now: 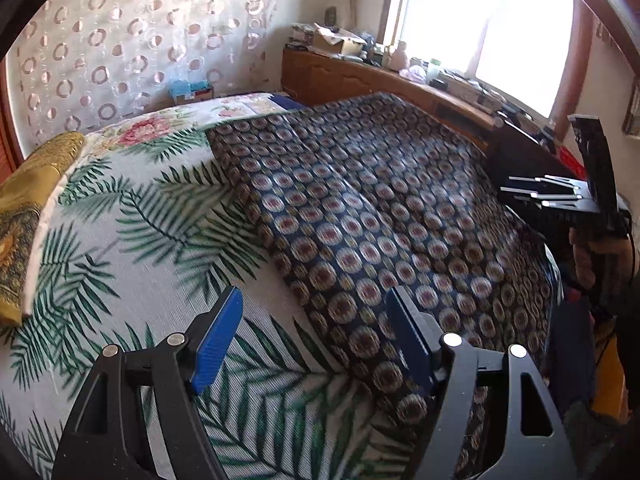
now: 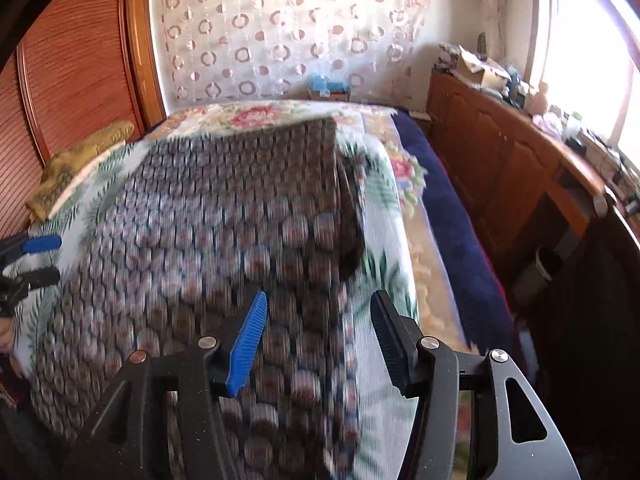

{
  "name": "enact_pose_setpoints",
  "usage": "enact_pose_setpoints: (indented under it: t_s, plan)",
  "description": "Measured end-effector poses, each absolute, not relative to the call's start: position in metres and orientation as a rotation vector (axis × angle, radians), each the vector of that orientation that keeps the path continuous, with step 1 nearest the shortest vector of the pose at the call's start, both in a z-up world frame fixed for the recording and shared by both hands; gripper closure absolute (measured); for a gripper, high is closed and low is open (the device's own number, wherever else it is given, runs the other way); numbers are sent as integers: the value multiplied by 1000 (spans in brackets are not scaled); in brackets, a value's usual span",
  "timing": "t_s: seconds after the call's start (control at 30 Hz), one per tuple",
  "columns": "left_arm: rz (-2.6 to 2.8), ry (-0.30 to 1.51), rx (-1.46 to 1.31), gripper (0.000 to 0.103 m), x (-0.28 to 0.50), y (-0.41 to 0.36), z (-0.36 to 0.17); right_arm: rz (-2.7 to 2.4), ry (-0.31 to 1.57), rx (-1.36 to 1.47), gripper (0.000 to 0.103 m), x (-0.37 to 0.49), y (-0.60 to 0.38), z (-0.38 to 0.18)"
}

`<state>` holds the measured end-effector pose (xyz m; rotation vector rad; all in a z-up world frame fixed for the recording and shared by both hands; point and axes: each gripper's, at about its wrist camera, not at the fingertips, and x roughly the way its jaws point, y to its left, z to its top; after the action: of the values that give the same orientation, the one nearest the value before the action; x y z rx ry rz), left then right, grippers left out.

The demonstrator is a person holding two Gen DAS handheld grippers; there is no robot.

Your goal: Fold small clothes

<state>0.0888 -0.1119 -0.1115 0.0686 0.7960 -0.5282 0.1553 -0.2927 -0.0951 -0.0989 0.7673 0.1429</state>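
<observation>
A dark blue garment with round medallion print [image 1: 380, 216] lies spread flat on the palm-leaf bedsheet [image 1: 132, 240]. My left gripper [image 1: 316, 332] is open and empty, hovering over the garment's left edge near its front corner. My right gripper [image 2: 316, 332] is open and empty above the garment [image 2: 224, 240], near its right edge; this view is blurred. The right gripper's body shows at the far right of the left wrist view [image 1: 560, 196]. The left gripper's fingertips [image 2: 44, 243] show at the left edge of the right wrist view.
A yellow-gold pillow [image 1: 24, 216] lies at the bed's left side. A wooden cabinet [image 2: 504, 160] with clutter on top runs along the right under a bright window [image 1: 492, 20]. A wooden wardrobe [image 2: 72, 64] stands at the left. A floral blanket [image 2: 256, 114] lies at the bed's far end.
</observation>
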Motion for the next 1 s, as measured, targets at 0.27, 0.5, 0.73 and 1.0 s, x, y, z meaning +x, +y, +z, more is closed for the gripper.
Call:
enact_pose_setpoints:
  t_s: [0.27, 0.5, 0.73, 1.0]
  plan:
    - [-560, 815, 88, 28, 68, -112, -115, 111, 845, -112, 47, 123, -299, -111]
    - [-573, 845, 76, 28, 62, -110, -120, 138, 866, -108, 47, 112, -309, -114]
    - [-617, 868, 49, 35, 55, -110, -123, 210, 902, -133, 47, 104, -311, -114]
    - [-684, 900, 41, 54, 49, -113, -129, 269, 908, -162, 75, 90, -302, -110]
